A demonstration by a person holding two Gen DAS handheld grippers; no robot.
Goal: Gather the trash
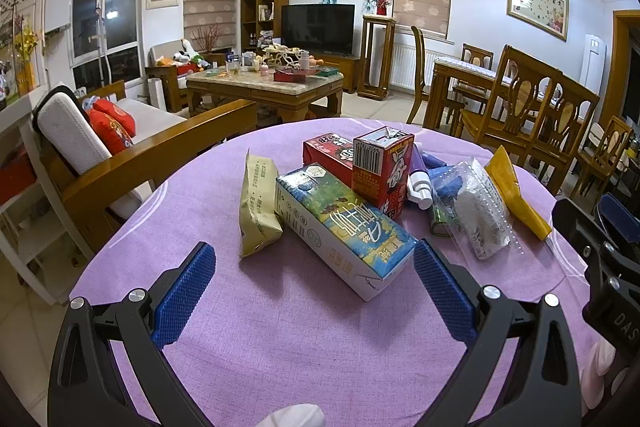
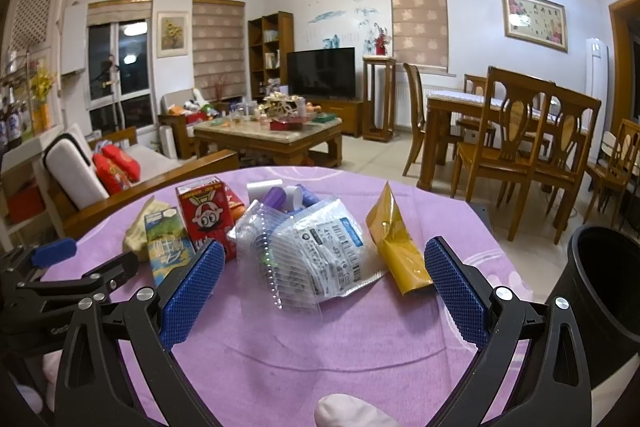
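The right gripper (image 2: pixel 324 291) stands wide apart and empty, its blue dimpled pads (image 2: pixel 192 293) hovering low over a round table (image 2: pixel 360 355) draped in lilac cloth. Just ahead, between the jaws, lies a crinkled clear plastic bag (image 2: pixel 308 251) with a printed label; it looks feather-light, floppy and slick, so it is probably best pinched at a bunched fold. Beside it a mustard-yellow foil pouch (image 2: pixel 396 247) lies flattened and creased. The left gripper (image 1: pixel 312 291) is equally wide and empty, facing a long blue-and-white carton (image 1: pixel 344 227) lying on its side: stiff card, likely light if empty, best gripped across its narrow width. Behind it stands a red carton (image 1: pixel 382 167), and left of it a limp beige packet (image 1: pixel 256 207). A black bin (image 2: pixel 604 291) waits at the table's right edge.
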